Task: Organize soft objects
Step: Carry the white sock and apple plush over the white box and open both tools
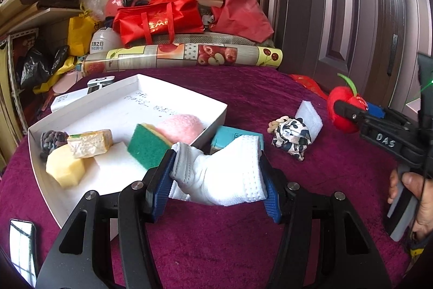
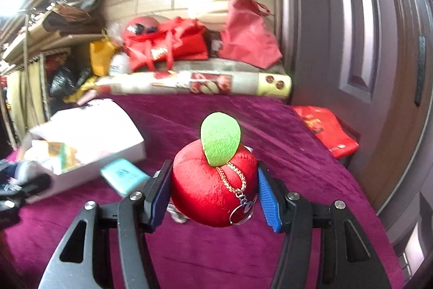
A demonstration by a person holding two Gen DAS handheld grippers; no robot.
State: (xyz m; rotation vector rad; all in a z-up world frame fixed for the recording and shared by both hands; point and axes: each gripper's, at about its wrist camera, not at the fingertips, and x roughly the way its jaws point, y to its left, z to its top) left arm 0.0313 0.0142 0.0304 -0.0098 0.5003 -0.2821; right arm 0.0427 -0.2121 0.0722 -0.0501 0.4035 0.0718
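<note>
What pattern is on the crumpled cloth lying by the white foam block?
Black-and-white cow-style blotches on the crumpled cloth, clearest in the left wrist view.

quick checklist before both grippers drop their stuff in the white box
1. Left gripper holds the white sock: ok, pinched between both pads.
2. Right gripper holds the plush apple: ok, though the right pad's contact is unclear.
3. Free floor in the white box: ok, far half is bare.
4. Sock lifted off the cloth: cannot tell.
5. Teal packet beside the box wall, near the sock's path: not ok.
</note>
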